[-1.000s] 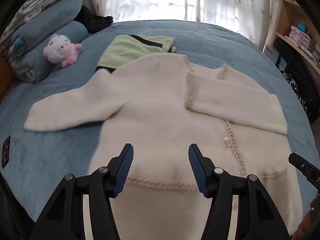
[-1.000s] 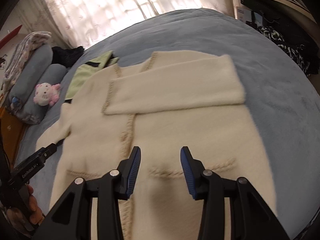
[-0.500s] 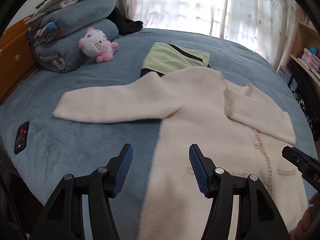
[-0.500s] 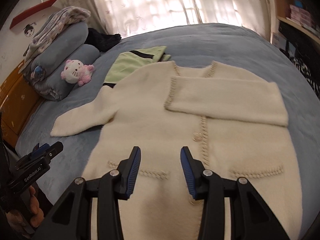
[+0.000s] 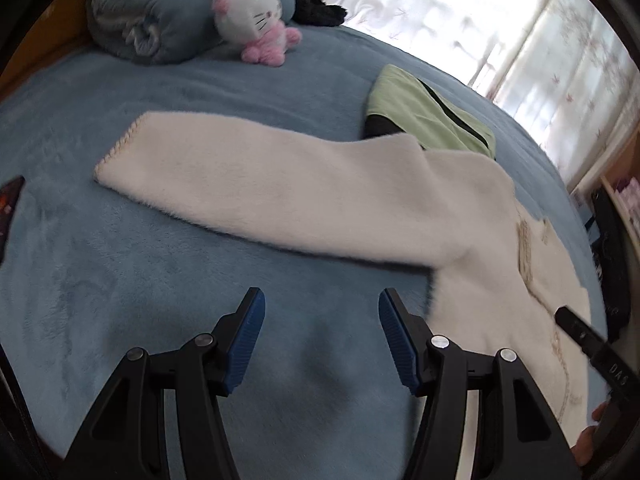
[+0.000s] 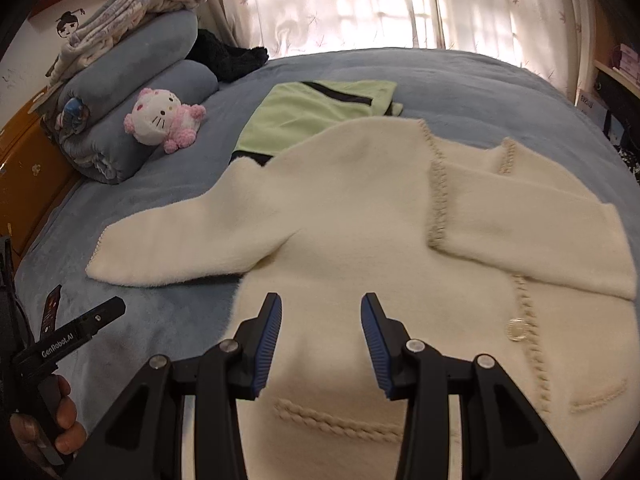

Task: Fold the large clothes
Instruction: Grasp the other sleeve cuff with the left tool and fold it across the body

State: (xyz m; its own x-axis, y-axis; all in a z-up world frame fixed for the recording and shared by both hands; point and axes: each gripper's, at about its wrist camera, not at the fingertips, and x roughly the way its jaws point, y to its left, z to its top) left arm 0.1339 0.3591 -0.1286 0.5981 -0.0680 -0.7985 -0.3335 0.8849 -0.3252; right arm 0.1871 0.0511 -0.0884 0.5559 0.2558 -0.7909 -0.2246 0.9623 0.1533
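1. Bed [image 6: 500, 80] was covered in a blue plush blanket; sheer patterned curtains [image 6: 360, 0] hung bright behind it, and a wooden headboard [image 6: 28, 172] ran along the left.
2. Shelving with boxes [image 6: 624, 64] stood at the far right edge of the room.
3. Cream cardigan [image 6: 360, 220] lay flat across the middle of the bed, front up with a button showing; one sleeve [image 5: 260, 184] stretched out to the left over the blanket, the other sleeve [image 6: 532, 232] lay folded across the chest.
4. Folded green garment [image 6: 316, 112] sat just behind the cardigan, its near edge tucked under the shoulder.
5. Rolled blue bedding [image 6: 132, 92] was stacked by the headboard, a pink-and-white cat plush [image 6: 160, 120] leaning on it and a dark fuzzy item [image 6: 228, 58] behind.
6. Phone [image 6: 50, 312] lay on the blanket at the left, near the extended cuff.
7. Left tool [image 5: 322, 340] hovered above bare blanket just short of the extended sleeve, fingers spread wide, empty.
8. Right tool [image 6: 320, 344] hovered over the cardigan's lower body, fingers wide apart, gripping nothing.
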